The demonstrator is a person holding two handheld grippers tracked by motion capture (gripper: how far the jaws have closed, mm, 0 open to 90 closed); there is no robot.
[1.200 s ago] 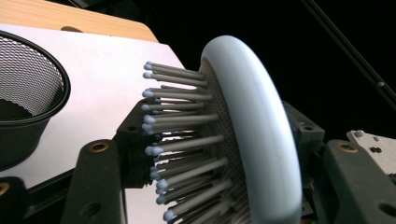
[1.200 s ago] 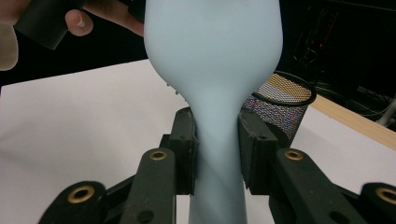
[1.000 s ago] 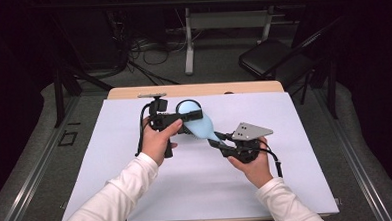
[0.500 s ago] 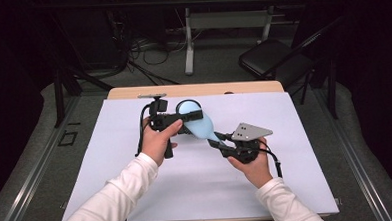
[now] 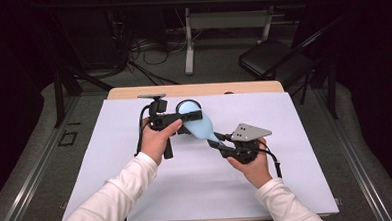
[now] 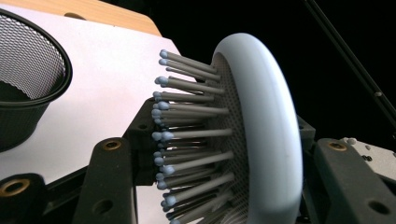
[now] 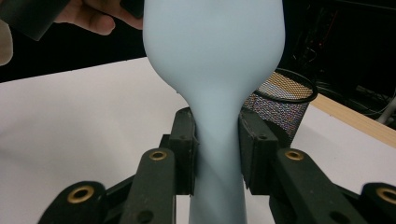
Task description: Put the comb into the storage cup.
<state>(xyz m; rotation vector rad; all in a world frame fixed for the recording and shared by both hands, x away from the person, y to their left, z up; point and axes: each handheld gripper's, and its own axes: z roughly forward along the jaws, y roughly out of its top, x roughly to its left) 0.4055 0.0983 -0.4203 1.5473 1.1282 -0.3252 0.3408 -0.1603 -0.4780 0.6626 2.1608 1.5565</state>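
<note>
A light blue hairbrush (image 5: 200, 125) hangs above the table between both grippers. My left gripper (image 5: 186, 122) has the brush head (image 6: 268, 140) between its jaws, which have just been closing; one jaw meets the grey bristles (image 6: 187, 135), the other the smooth back. My right gripper (image 5: 217, 139) is shut on the slim handle (image 7: 217, 154), its pads (image 7: 187, 144) pressing both sides. A hand grips each gripper.
A black mesh cup (image 5: 183, 105) stands on the white sheet (image 5: 137, 193) just behind the brush head, and is seen again (image 6: 28, 93) (image 7: 282, 100) close by. The wooden table edge (image 5: 133, 92) runs at the back. A dark chair (image 5: 277, 62) stands beyond the table.
</note>
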